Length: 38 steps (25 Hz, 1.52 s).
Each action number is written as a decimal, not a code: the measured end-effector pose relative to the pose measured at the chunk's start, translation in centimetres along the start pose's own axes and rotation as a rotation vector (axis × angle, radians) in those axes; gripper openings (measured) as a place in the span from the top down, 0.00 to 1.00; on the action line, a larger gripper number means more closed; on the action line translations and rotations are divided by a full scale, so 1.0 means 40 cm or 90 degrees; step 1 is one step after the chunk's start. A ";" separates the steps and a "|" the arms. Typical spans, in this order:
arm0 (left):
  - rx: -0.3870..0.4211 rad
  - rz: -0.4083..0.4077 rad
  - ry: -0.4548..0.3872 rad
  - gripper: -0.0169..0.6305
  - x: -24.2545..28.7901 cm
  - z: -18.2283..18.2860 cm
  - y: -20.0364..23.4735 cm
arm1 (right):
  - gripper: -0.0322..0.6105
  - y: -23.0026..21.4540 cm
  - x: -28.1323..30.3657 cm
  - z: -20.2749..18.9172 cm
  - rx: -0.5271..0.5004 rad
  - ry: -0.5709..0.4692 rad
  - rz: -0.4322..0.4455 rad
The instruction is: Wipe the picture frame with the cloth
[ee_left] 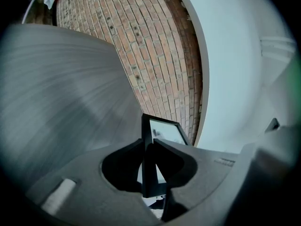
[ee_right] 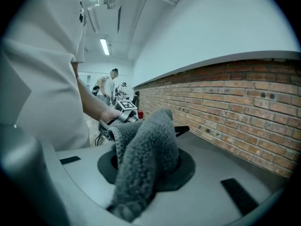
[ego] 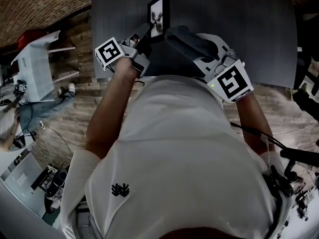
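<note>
The left hand-held gripper [ee_left: 148, 150] has its jaws part-closed and clamped on the black edge of the picture frame [ee_left: 165, 130]. The frame stands upright just beyond the jaws, over the desk [ego: 239, 29]. The right hand-held gripper [ee_right: 146, 166] is closed on a bunched grey cloth [ee_right: 146, 135], just right of the frame; I cannot tell whether they touch. To wipe well, I'd hold the left clamp steady, press lightly, and stroke the glass toward the gripped edge so the frame isn't levered loose. No container is in view.
</note>
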<state>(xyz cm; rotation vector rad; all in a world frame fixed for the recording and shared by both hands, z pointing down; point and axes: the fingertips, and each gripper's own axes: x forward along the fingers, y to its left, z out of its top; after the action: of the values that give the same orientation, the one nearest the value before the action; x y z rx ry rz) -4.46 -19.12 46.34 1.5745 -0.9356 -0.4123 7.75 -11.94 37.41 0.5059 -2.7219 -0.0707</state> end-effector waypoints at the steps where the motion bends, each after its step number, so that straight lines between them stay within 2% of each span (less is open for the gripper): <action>1: -0.006 -0.002 -0.003 0.86 0.003 0.007 0.000 | 0.81 0.003 -0.001 0.005 -0.014 0.000 0.000; 4: -0.025 -0.007 -0.010 0.86 -0.002 0.023 0.004 | 0.81 0.022 0.006 0.015 -0.038 0.001 0.003; 8: -0.042 -0.024 -0.015 0.86 -0.015 -0.009 -0.007 | 0.81 0.073 -0.010 -0.006 -0.051 0.011 0.002; 13: -0.054 -0.043 -0.002 0.86 -0.004 0.006 -0.011 | 0.81 0.082 0.064 -0.009 -0.066 0.025 0.001; 18: -0.065 -0.073 0.013 0.86 -0.057 0.039 -0.022 | 0.81 0.147 0.165 -0.003 -0.070 0.055 0.019; 22: -0.060 -0.091 0.023 0.86 -0.076 0.042 -0.041 | 0.81 0.178 0.197 -0.028 -0.061 0.076 0.040; 26: -0.025 -0.092 0.023 0.86 -0.098 0.051 -0.052 | 0.81 0.187 0.193 -0.061 -0.054 0.100 0.051; 32: 0.008 -0.091 0.033 0.86 -0.115 0.043 -0.056 | 0.81 0.071 0.135 -0.119 0.025 0.124 0.001; 38: 0.042 -0.107 0.088 0.86 -0.089 -0.034 -0.082 | 0.81 -0.144 0.064 -0.114 0.085 0.086 -0.053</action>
<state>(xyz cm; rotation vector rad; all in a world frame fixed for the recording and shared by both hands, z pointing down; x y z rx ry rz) -4.59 -15.61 42.72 1.7261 -0.7205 -0.3884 9.15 -18.13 41.90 0.6392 -2.5847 0.1203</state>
